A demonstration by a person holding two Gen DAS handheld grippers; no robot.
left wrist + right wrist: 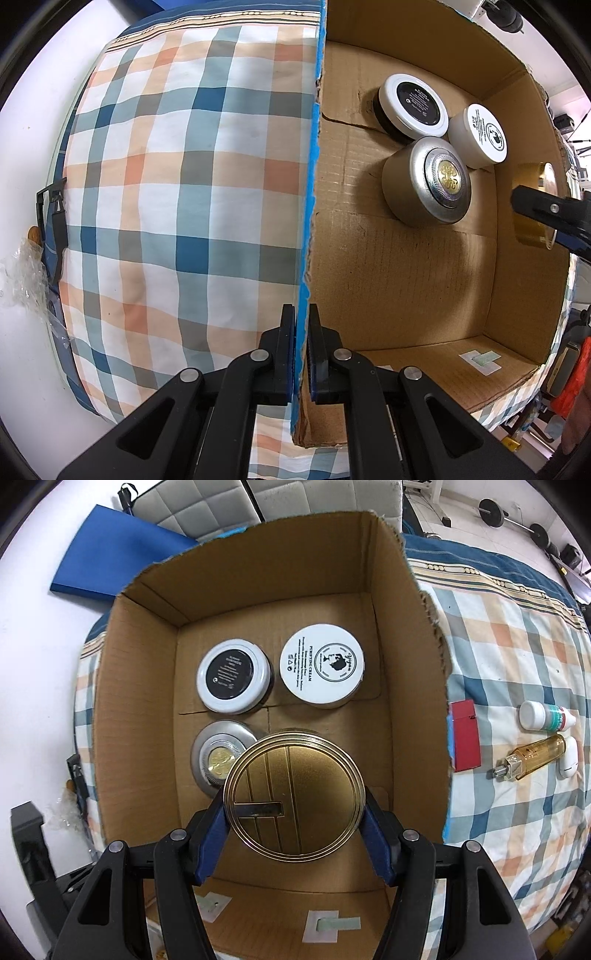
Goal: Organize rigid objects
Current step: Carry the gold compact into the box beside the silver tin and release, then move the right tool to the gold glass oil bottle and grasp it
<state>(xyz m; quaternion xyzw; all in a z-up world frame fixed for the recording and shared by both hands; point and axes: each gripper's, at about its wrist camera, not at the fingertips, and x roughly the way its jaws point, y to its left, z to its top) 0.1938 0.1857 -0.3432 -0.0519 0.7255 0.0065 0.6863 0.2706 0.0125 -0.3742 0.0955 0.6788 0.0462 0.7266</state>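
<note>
The right claw grips a gold jar by its sides, holding it inside the cardboard box, beside the silver jar. Behind these, on the box floor, sit a black-topped jar and a white jar. The left claw is clamped shut on the box's blue-edged wall. The box rests on a checked bed.

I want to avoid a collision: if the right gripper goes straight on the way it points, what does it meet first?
Probably the bare cardboard floor of the box. The right gripper holds the gold tin over the free spot beside the silver jar. Depth is unclear.
</note>
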